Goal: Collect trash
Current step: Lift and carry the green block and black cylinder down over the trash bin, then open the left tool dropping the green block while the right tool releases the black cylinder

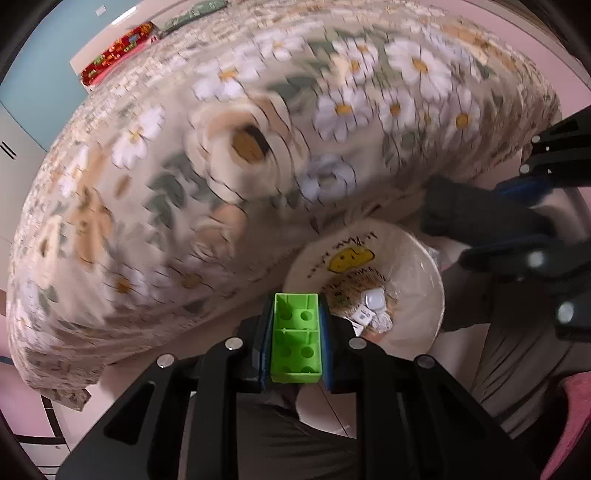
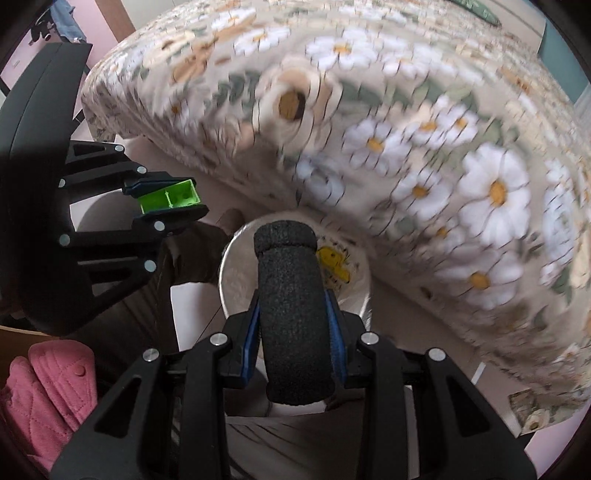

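We're hovering both loads over the bin: left gripper pinching a green block, right gripper clamping a foam roll. Next probably needs letting go.

A wide bed filled most of both views, covered by a beige quilted bedspread printed with white daisies, yellow centres and grey-green leaves, its pattern smeared by blur. Beside the bed ran a pale pinkish floor, crossed by dark lines at the lower left of the left wrist view. Beyond the far edge of the bed stood a teal wall, and a red patterned cushion lay there.
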`<state>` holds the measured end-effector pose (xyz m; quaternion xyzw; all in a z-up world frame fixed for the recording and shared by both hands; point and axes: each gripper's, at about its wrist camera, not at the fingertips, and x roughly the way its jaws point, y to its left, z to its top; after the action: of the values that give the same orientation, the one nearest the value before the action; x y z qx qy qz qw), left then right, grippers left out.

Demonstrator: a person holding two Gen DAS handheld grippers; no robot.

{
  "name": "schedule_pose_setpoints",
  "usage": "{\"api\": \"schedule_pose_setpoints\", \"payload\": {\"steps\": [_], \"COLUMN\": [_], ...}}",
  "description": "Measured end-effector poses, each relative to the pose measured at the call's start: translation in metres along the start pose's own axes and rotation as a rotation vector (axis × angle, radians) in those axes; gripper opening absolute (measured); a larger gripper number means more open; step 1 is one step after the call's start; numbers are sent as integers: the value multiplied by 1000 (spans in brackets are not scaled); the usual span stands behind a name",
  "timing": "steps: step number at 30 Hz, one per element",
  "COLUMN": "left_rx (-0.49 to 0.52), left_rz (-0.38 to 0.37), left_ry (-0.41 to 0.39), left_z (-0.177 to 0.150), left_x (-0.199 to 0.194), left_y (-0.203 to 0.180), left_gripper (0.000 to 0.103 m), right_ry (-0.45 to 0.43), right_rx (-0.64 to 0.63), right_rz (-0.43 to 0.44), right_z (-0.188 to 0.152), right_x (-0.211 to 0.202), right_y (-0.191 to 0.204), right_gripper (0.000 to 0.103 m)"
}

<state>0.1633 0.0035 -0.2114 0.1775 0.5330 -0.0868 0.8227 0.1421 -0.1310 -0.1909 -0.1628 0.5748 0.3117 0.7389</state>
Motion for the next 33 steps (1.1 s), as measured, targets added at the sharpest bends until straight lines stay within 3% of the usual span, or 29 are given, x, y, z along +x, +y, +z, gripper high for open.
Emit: {"api": "schedule_pose_setpoints", "payload": {"steps": [11,33], "left_rx": [-123,-158], "left_rz": [-95,-209], "left_ry": [91,215], "left_z": [-15,-16], "left_x": [64,176], "left_y": [-5,-19], "left_gripper": [23,23], "right_ry": [80,230], "right_rx": [69,243], "right_rz": [12,45], "right_z": [-20,-25], "right_x": [65,198], "right_y": [-16,-38], "right_gripper": [34,34]}}
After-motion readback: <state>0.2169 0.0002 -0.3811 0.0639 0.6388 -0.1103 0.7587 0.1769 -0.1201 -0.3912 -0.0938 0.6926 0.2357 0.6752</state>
